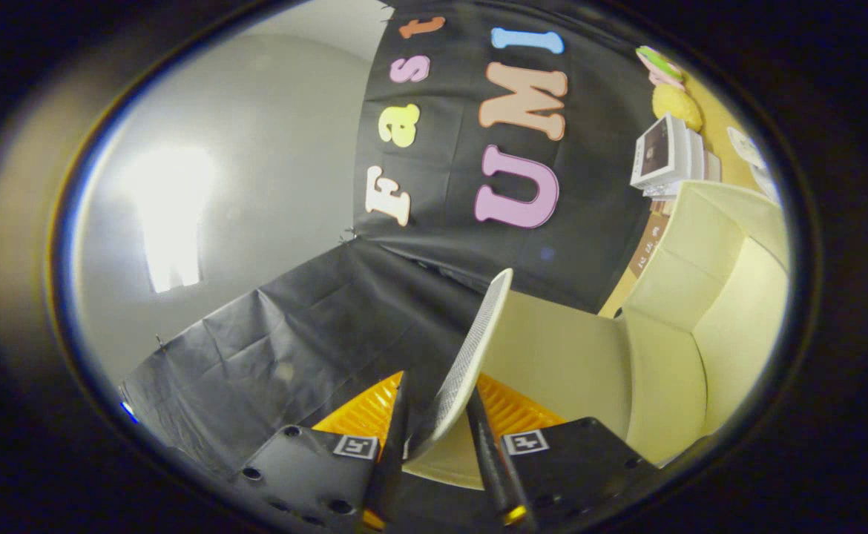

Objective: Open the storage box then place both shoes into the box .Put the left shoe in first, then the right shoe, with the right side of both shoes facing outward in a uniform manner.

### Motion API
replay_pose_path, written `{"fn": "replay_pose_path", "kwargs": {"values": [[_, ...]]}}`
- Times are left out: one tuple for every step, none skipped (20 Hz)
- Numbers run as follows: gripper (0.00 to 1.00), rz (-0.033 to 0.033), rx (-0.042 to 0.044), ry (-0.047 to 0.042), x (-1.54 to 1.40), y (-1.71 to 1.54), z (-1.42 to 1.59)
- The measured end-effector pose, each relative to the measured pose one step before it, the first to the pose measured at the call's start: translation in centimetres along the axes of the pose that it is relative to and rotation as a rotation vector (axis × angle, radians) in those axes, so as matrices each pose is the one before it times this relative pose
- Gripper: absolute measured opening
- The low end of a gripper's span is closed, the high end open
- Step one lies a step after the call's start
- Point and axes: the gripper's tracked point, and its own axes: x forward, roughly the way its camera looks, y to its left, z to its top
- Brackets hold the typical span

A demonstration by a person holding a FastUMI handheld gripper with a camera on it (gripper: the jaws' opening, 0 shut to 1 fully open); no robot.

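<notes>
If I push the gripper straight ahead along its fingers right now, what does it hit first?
Nothing right away: the gripper is already shut on the box lid, whose thin edge runs forward between the fingers. Past the lid's far end, the line seems to meet the black cloth wall, though depth is hard to judge.

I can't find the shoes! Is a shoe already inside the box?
No: the storage box shows a bare pale inside, and the tongs are shut on its lid, which stands edge-on between the fingers.
</notes>
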Motion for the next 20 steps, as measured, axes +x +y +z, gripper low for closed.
{"fn": "replay_pose_path", "kwargs": {"values": [[0.62,-0.01931,-0.06419,0.03699,0.436,-0.447,-1.040],[0.68,-0.01197,-0.05646,0.03843,0.205,-0.261,-1.378],[0.75,-0.00163,-0.04387,0.03123,0.196,0.171,-0.977],[0.81,-0.00409,-0.04669,0.01549,0.248,-0.033,-0.686],[0.87,-0.02252,-0.05016,0.01681,-0.110,-0.442,-0.161],[0.93,-0.03185,-0.06248,0.01514,-0.215,-0.844,-0.220],[0.99,-0.04784,-0.06925,0.01314,-0.314,-1.117,-0.090],[0.99,-0.04154,-0.07281,0.01027,-0.523,-0.888,0.048],[0.99,-0.04337,-0.07161,0.00731,-0.417,-0.966,0.407],[0.99,-0.04542,-0.07220,0.00500,-0.507,-1.152,0.491],[0.99,-0.05919,-0.06691,-0.00093,-0.656,-1.580,0.812],[1.00,-0.06290,-0.06040,0.00140,-0.676,-1.821,0.558],[1.00,-0.06268,-0.05004,0.00191,-0.687,-1.935,0.547],[1.00,-0.06319,-0.04516,0.00096,-0.591,-1.982,0.450],[1.00,-0.07111,-0.04102,0.00891,-0.391,-2.395,0.284],[1.00,-0.06795,-0.04204,0.01592,-0.074,-2.414,-0.230],[1.00,-0.06275,-0.05005,0.02625,0.150,-2.283,-0.465],[1.00,-0.06693,-0.05745,0.03002,0.238,-2.259,-0.651],[1.00,-0.07499,-0.05579,0.03118,0.191,-2.650,-0.684],[1.00,-0.06571,-0.04633,0.02859,0.134,-2.486,-0.753]]}}
